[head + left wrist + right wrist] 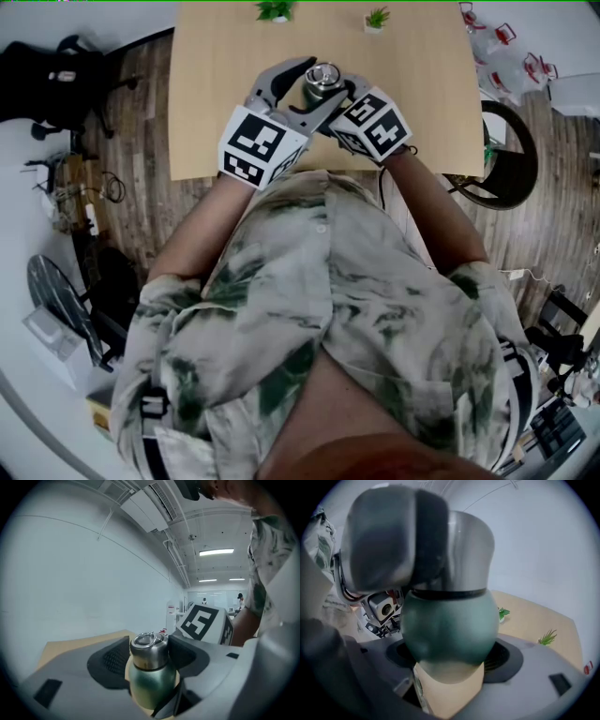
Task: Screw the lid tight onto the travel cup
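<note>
- The left gripper (149, 655) had its jaws spread wide. The dark pads (112, 660) flanked the steel lid (149, 648) very closely on both sides without clearly pressing on it.
- The right gripper (451, 657) was closed on the travel cup (450, 623), with its jaws against the rounded green body just below the lid.
- The cup stood upright between the two grippers, over the near part of the light wooden table (225, 103). Below the green body it narrowed to a tan base (449, 686).
- The lid sat on top of the cup, with a dark seam where the steel met the green, and a small wire loop (146, 638) lay on the lid's crown.
- In the head view, the left gripper's marker cube (261, 145) was near the cup on its left, towards the person.
- The right gripper's marker cube (378, 122) was close beside the cup on its right.
- Two small potted plants (275, 10) (377, 19) stood well beyond the cup, at the far edge of the table.
- The person's green-and-white patterned shirt (319, 309) filled the view on the near side of the cup.
- A dark chair (511, 155) stood on the wood-plank floor (141, 141), well to the right of the cup, beside the table.
</note>
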`<action>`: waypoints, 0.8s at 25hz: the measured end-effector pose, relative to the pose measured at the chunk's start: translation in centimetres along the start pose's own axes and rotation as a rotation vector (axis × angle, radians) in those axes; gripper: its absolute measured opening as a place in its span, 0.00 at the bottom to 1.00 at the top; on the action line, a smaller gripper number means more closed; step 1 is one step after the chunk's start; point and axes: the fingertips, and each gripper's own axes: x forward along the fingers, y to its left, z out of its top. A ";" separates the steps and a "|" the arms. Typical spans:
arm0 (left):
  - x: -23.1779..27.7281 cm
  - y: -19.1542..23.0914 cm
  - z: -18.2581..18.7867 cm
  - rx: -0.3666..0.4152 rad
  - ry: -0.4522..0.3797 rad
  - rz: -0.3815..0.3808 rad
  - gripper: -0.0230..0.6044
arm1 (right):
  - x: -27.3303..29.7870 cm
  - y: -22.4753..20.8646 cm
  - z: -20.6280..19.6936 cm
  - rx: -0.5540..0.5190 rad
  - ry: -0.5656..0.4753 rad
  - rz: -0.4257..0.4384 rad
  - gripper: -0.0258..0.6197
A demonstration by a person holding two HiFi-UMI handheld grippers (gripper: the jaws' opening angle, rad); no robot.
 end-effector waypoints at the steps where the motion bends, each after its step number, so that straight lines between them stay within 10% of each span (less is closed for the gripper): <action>1: 0.0 0.1 0.0 0.006 0.000 0.010 0.44 | 0.1 0.1 0.0 0.001 0.000 0.002 0.65; 11: -0.1 0.0 0.2 0.035 0.001 -0.053 0.45 | -0.1 0.1 0.2 -0.013 -0.006 0.004 0.65; 20: -0.9 -0.9 0.2 0.061 -0.012 -0.287 0.45 | -0.6 0.9 0.0 -0.069 -0.017 0.053 0.65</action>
